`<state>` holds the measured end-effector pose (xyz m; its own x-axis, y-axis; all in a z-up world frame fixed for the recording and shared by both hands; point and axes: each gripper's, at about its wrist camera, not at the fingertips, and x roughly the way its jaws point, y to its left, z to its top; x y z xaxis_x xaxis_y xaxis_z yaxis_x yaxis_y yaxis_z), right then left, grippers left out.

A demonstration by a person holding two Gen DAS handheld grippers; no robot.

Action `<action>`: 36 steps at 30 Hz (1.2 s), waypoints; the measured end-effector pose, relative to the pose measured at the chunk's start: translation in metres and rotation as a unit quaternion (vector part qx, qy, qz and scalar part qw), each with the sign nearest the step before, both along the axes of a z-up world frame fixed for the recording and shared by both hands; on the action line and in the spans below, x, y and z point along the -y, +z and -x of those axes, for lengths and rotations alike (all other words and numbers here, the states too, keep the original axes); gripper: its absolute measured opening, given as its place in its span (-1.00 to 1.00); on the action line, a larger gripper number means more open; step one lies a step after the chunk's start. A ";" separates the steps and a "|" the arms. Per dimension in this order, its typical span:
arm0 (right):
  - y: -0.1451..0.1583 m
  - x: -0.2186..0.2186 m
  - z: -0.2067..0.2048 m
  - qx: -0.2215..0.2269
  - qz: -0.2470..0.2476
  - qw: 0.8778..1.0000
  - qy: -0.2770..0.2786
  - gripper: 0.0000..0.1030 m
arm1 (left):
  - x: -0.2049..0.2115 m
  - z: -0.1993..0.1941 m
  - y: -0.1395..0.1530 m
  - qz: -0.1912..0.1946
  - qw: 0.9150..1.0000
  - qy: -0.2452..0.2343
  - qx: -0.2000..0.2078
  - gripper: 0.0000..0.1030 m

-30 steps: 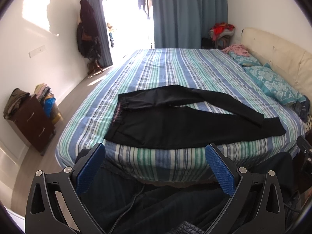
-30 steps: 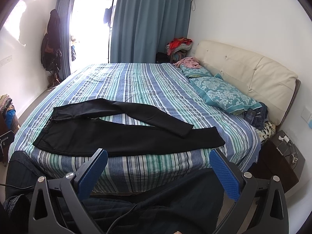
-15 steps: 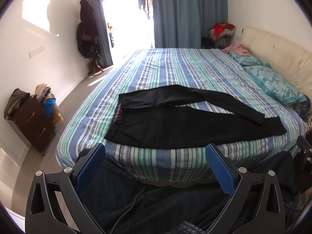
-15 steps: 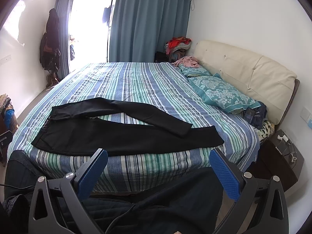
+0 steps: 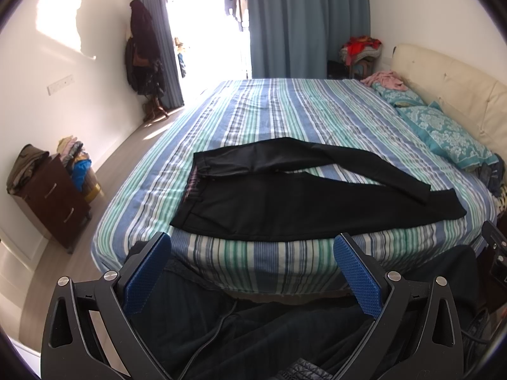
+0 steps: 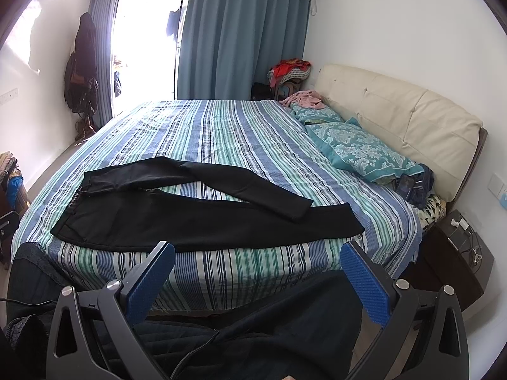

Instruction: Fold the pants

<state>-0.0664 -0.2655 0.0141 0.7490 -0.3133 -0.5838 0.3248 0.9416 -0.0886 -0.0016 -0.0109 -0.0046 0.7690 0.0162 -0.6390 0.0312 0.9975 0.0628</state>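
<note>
Black pants (image 5: 285,202) lie flat on the striped bed (image 5: 285,110), waistband to the left, legs running right; the far leg crosses over the near leg at its end. They also show in the right wrist view (image 6: 196,218). My left gripper (image 5: 252,253) is open and empty, held short of the bed's near edge. My right gripper (image 6: 258,261) is open and empty, also held short of the near edge, over my dark-clothed lap.
Teal pillows (image 6: 358,148) and a cream headboard (image 6: 405,117) at the right. A dark nightstand (image 6: 456,253) stands at the bed's right corner. A brown drawer chest (image 5: 50,196) with clothes stands left. Blue curtains (image 6: 240,38) and a bright doorway lie beyond.
Both views have shifted only slightly; the pants and both open grippers stand as before.
</note>
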 end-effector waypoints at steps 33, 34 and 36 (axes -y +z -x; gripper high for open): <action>-0.008 -0.003 0.000 -0.006 -0.002 1.000 0.000 1.00 | 0.000 0.000 -0.002 -0.001 1.000 -0.001 -0.002 0.99; -0.008 -0.003 0.000 -0.006 -0.002 1.000 0.000 1.00 | 0.000 0.000 -0.002 -0.001 1.000 -0.001 -0.002 0.99; -0.008 -0.001 -0.001 -0.008 -0.001 1.000 0.000 1.00 | -0.001 0.001 -0.004 -0.001 1.000 -0.001 -0.004 0.99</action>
